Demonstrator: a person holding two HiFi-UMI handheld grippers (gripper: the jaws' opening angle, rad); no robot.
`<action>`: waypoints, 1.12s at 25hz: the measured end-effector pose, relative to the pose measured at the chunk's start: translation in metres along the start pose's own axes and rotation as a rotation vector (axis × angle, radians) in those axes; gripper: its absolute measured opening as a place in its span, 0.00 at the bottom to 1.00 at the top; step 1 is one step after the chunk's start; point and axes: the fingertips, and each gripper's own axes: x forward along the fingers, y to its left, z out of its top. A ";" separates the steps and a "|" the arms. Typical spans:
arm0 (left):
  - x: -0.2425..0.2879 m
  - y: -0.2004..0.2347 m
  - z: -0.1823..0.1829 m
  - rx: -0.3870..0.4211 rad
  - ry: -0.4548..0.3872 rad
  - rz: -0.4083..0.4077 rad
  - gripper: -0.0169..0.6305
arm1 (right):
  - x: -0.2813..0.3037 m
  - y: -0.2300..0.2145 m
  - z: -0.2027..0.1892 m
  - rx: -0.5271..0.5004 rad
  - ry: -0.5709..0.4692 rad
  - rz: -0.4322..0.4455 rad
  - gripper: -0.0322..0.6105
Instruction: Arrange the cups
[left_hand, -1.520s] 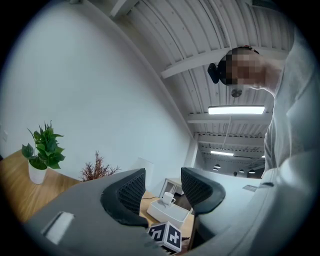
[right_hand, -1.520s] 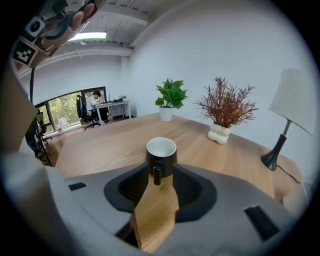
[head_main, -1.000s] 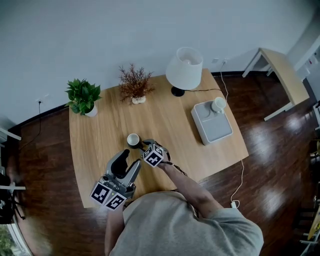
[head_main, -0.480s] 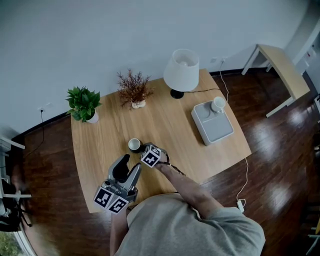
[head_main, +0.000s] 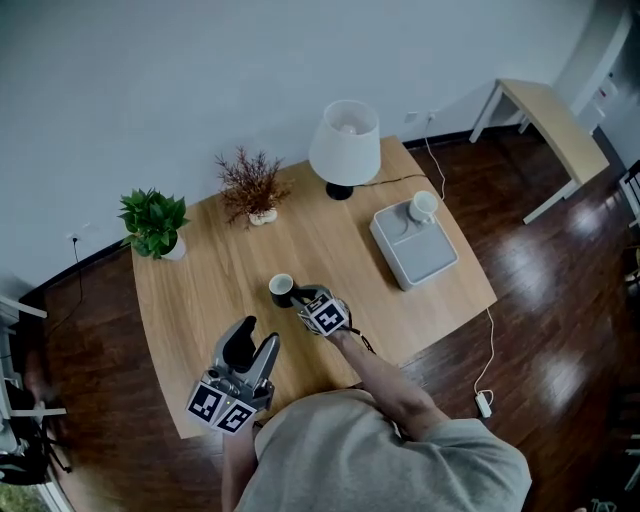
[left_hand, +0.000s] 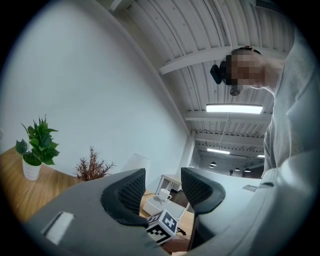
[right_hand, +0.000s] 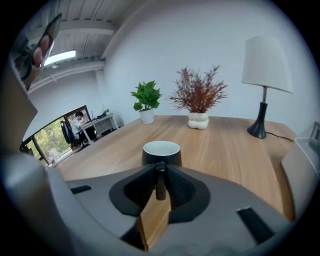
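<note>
Cup (right_hand: 161, 153) base — behind jaws.

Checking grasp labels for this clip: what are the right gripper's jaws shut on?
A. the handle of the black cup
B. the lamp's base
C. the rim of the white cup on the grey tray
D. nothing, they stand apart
A: in the right gripper view, the right gripper has its jaws closed on the thin handle of the black cup directly in front of them.

- white lamp (head_main: 344, 142), back edge of wooden table (head_main: 190, 300)
- green potted plant (head_main: 153, 220), back-left corner
- dried reddish plant (head_main: 248, 186), between them
- side desk (head_main: 545, 115), far right
</note>
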 end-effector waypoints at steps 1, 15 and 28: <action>0.002 -0.001 -0.001 -0.002 0.003 -0.006 0.36 | -0.009 -0.011 0.001 0.035 -0.024 -0.013 0.18; 0.023 -0.017 -0.011 -0.002 0.048 -0.074 0.36 | -0.165 -0.201 0.006 0.303 -0.290 -0.354 0.18; 0.029 -0.027 -0.017 0.019 0.078 -0.085 0.36 | -0.197 -0.321 -0.025 0.292 -0.226 -0.599 0.18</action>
